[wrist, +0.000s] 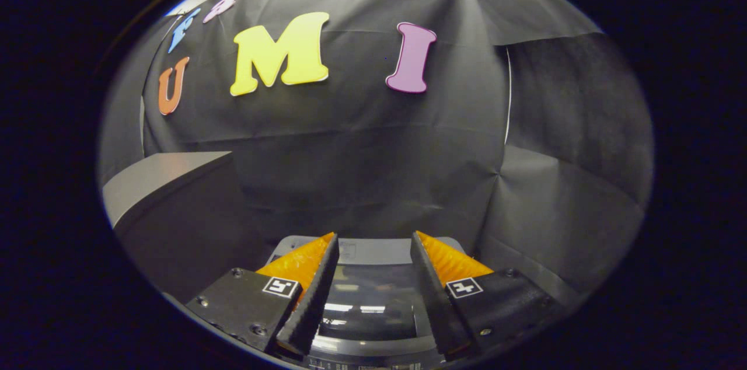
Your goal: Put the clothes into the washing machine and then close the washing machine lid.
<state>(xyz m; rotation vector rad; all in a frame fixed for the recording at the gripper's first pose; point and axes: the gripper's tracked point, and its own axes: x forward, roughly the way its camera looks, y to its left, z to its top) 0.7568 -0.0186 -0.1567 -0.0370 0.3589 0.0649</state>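
Observation:
My gripper (373,247) is open, its two orange-and-black fingers spread apart with nothing between them. Below and just ahead of the fingers stands the grey washing machine (373,253), seen from above. Its dark glossy lid (367,306) lies flat between the fingers and reflects the lights. A strip of controls runs along the machine's near edge under the fingers. The gripper hovers above the lid without touching it.
A dark grey box-like cabinet (175,206) stands to the left of the washing machine, its top higher than the machine. Black cloth walls close in behind and to the right of the machine.

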